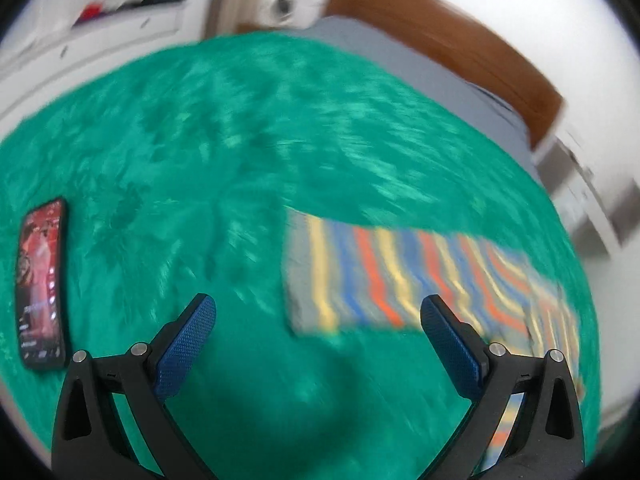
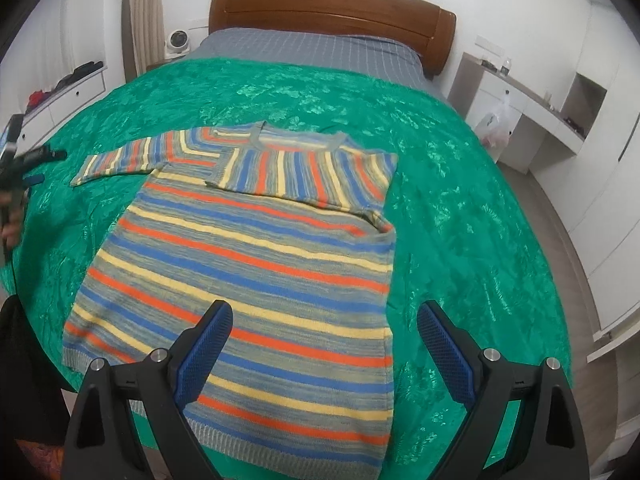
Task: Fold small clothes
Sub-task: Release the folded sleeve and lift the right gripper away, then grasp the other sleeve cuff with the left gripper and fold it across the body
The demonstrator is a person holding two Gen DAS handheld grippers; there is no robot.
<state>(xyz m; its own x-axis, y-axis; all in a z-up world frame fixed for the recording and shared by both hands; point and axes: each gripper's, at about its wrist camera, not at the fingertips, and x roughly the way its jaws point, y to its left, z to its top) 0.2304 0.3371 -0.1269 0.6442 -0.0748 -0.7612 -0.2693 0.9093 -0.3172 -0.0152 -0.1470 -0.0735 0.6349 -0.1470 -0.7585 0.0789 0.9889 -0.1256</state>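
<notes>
A small striped knit sweater (image 2: 256,264), in blue, orange, yellow and grey, lies flat on a green bedspread (image 2: 460,200). Its right sleeve is folded across the chest; its left sleeve (image 2: 132,158) lies stretched out to the left. My right gripper (image 2: 324,320) is open and empty above the sweater's lower hem. My left gripper (image 1: 318,312) is open and empty above the bedspread, just left of the outstretched sleeve (image 1: 400,276). The left wrist view is motion-blurred. The left gripper also shows at the left edge of the right wrist view (image 2: 24,168).
A phone (image 1: 42,284) with a lit screen lies on the bedspread left of my left gripper. A wooden headboard (image 2: 332,8) and grey sheet are at the far end of the bed. White drawers stand left, a white desk (image 2: 520,108) right.
</notes>
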